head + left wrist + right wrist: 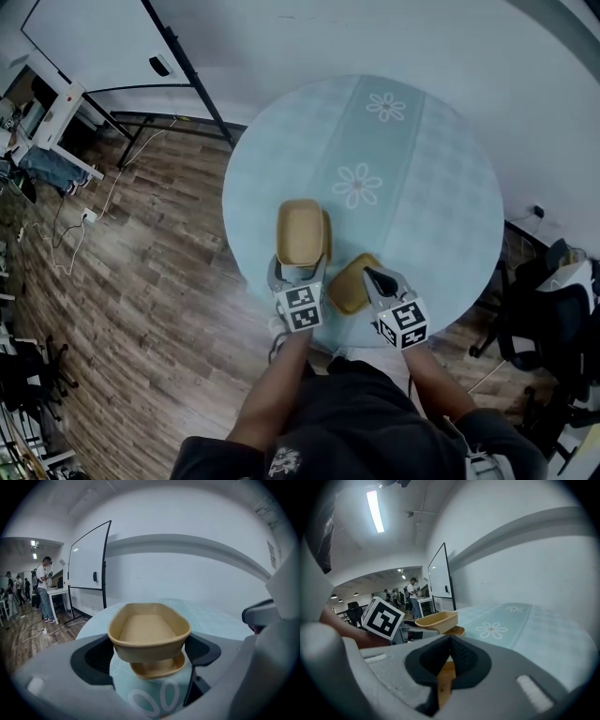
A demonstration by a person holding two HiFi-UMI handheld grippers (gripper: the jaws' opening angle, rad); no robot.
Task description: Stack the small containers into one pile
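The left gripper (300, 267) has its fingers wide, and they press on the 2 long sides of the big container (300, 230). It is tan and shaped like a little tub. Right under it is a lower container (157, 668). I cannot tell if the 2 touch or if the top one is just above it.

The right gripper (375, 278) has its fingers shut tight on the thin rim of the small container (349, 289). This one is just beside the other 2, near the edge of the round table (422, 187) on the person's side.

Things could go wrong here. If the big container comes down crooked, it may catch on the rim of the lower one and sit tilted. Then the pile would wobble. If the left fingers open too soon, the tub could tip over. If they squeeze too hard, the thin walls could bend.

The right gripper only pinches a rim. That is a small hold, so the small container could swing or slip out. It is close to the table edge, so a slip could send it to the floor. The 2 grippers are also close together and could bump.

The big container has nothing in it. The small container looks empty too. The lower one is mostly hidden, but the bit I see is bare.
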